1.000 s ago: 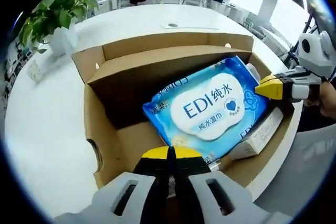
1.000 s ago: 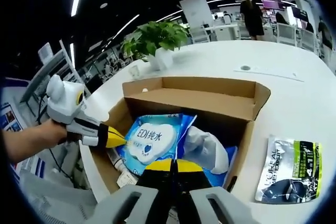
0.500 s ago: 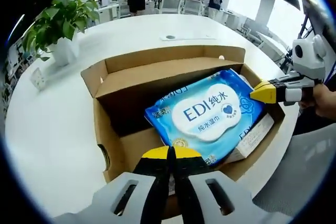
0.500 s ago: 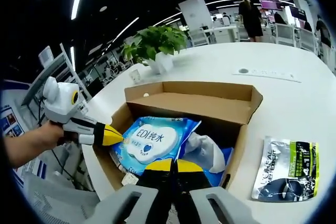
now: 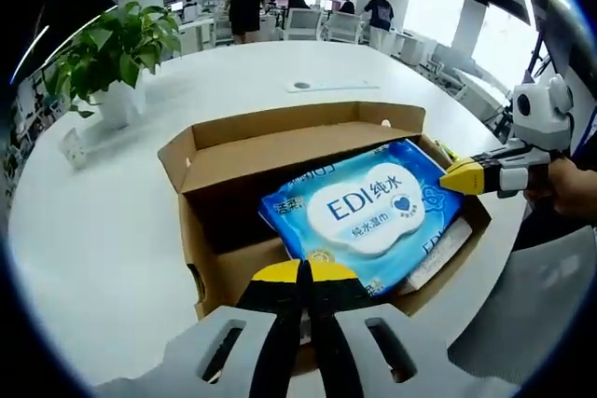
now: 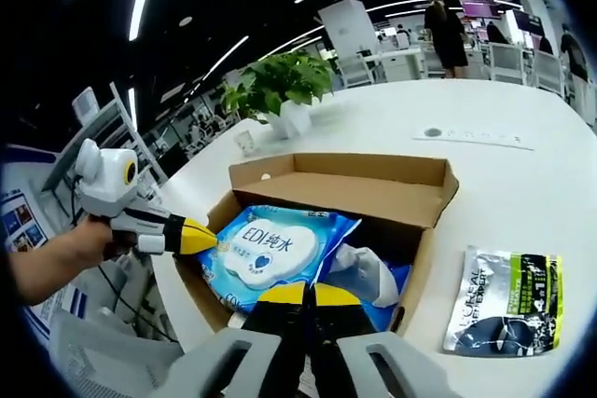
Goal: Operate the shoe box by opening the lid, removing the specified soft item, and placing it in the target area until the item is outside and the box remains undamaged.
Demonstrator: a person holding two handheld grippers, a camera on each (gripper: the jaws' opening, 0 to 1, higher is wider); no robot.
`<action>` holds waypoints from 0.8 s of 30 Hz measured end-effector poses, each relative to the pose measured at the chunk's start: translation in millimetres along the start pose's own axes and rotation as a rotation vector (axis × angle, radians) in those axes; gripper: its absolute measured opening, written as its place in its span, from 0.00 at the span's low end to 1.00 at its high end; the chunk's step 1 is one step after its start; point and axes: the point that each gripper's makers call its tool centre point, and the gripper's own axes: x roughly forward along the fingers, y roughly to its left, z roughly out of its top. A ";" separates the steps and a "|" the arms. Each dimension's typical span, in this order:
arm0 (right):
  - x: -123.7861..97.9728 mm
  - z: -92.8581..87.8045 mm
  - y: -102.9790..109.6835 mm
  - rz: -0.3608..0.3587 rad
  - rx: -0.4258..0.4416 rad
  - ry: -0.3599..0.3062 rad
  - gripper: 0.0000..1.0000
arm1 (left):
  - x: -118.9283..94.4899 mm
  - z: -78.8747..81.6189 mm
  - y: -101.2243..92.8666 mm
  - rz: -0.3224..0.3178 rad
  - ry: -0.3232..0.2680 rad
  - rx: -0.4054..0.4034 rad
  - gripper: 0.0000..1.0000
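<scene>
The cardboard box [image 5: 308, 193] is sitting open on the white round table [image 5: 103, 230], its flaps standing up along the far side. A blue wipes pack [image 5: 368, 207] with a white label is lying tilted across the top of the box contents, still inside the box. In the left gripper view, the left gripper [image 5: 303, 277] is pointing over the near wall of the box with its yellow-tipped jaws pressed together, holding nothing. The right gripper [image 5: 466, 177] is reaching in from the right, its yellow tip touching the right corner of the wipes pack; its jaws are looking closed, but whether they are pinching the pack cannot be told. A white carton [image 5: 448, 249] is showing beneath the pack at the right side of the box.

In the right gripper view, the box [image 6: 410, 267] is holding the wipes pack [image 6: 275, 249] on the left and a white and blue soft bag [image 6: 368, 277] beside it on the right. A silver and black pouch [image 6: 504, 300] is lying on the table [image 6: 485, 193] to the right of the box, apart from it. A potted plant [image 5: 107, 53] is standing on the far left of the table.
</scene>
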 end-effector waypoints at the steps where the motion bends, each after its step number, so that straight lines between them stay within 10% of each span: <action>1: -1.7 0.9 0.3 0.001 0.002 -0.003 0.00 | -1.1 1.4 -0.7 -0.001 -0.005 -0.001 0.00; 24: -37.8 13.4 -12.5 -0.013 0.039 -0.053 0.00 | -7.9 32.6 -30.4 -0.039 -0.064 0.037 0.00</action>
